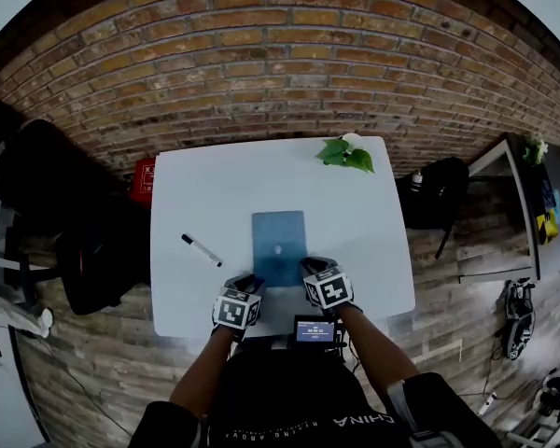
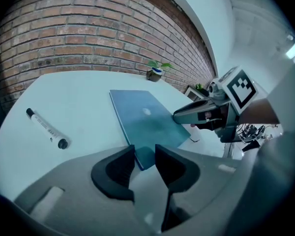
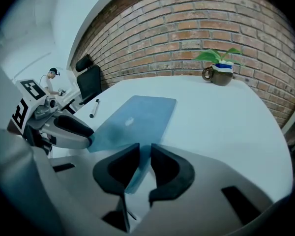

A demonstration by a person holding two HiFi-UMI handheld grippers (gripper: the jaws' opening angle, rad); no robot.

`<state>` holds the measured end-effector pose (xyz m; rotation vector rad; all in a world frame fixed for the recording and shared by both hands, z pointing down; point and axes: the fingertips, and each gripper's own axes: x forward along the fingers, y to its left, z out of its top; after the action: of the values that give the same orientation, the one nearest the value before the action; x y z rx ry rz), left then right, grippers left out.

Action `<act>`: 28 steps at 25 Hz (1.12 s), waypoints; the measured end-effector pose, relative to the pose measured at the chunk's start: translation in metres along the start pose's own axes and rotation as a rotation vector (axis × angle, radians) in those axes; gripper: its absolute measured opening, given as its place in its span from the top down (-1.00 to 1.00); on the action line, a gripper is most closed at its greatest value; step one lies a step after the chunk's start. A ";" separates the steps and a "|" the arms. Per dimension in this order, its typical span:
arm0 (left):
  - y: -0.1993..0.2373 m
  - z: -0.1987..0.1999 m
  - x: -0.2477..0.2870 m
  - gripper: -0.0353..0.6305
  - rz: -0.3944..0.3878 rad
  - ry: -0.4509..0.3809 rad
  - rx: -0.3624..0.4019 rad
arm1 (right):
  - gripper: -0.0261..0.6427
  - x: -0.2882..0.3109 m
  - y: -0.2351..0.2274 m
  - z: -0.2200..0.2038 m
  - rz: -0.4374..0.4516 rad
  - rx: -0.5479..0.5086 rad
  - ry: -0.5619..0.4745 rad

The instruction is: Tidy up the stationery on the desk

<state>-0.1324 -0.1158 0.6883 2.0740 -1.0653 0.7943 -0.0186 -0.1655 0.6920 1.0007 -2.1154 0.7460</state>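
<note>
Left tongs (image 2: 145, 151): set apart, nothing clamped. Near left corner of the flat, blue, rectangular notebook (image 2: 147, 114) visible through the gap, no pad pressing on it. Right tongs (image 3: 145, 147): set apart by a narrower gap, likewise empty, near right corner of the same notebook showing between the pads. Both tongs angled forward and down, side by side, at the notebook's short near edge.

Notebook position: closed and flat on the white desk (image 1: 196, 194), about mid-width, small pale mark at the cover's centre. Long axis: straight away from the tongs, toward the red brick wall (image 3: 187, 28). Short near edge square to both tongs, one corner per tool, neither hand noticeably nearer. Treat this as the governing relation: notebook directly ahead of and below the tips, lengthwise in line with the approach.

Judged step: approach to the notebook, grasp not yet made. For a two-handed lift or slide, advance both tips evenly; expect skew from any uneven advance. With the cover flat and the pads opposed sideways, expect a need to roll the wrists, or to push rather than pinch.

Further out: slim white marker pen (image 1: 201, 250) with black ends, on the desk left of the notebook and well apart from it, long axis diagonal. Reach with the left tongs, the nearer tool. At the far edge, right of centre: small green potted plant (image 3: 219, 73) in a brown mug.
</note>
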 end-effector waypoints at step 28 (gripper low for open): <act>0.008 0.028 0.006 0.41 0.008 -0.003 0.068 | 0.39 -0.001 -0.004 0.008 0.027 0.078 -0.015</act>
<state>-0.1305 -0.1437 0.6791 2.1293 -1.0628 0.8424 -0.0167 -0.1729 0.6872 1.0232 -2.1306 0.8420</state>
